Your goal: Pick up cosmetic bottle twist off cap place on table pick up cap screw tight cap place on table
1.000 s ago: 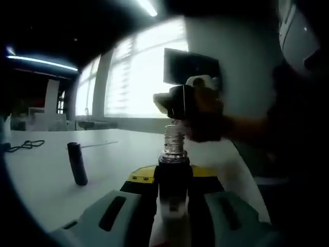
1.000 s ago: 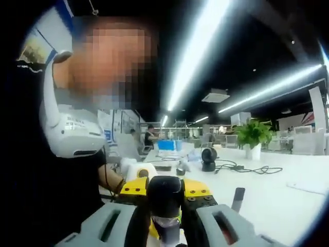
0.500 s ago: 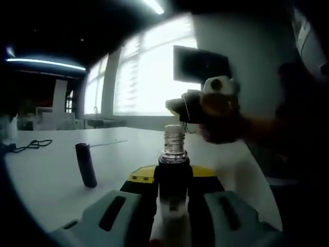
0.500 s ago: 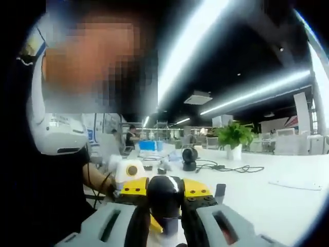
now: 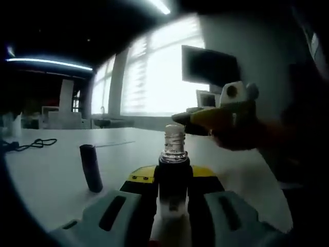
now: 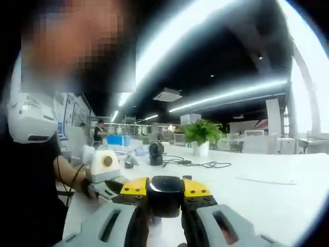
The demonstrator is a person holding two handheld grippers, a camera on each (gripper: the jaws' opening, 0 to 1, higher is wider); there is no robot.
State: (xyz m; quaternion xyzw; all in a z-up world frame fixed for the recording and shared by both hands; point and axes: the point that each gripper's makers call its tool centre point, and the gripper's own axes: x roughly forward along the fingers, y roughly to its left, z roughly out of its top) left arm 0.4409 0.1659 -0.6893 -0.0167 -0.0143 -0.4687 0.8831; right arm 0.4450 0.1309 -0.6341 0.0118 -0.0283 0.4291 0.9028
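With cap [image 6: 164, 194] clamped in right gripper [image 6: 164, 226], lower it upright onto table [image 6: 267, 200], near edge; left gripper [image 5: 174, 216] stays clamped on bottle [image 5: 174, 154].

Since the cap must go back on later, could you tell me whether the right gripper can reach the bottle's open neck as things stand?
Probably yes: the right gripper hangs beside the bare threaded bottle neck, nothing between them.

bottle [image 5: 174, 170] body hidden between tool jaws, distant person [image 6: 98, 131] blurred
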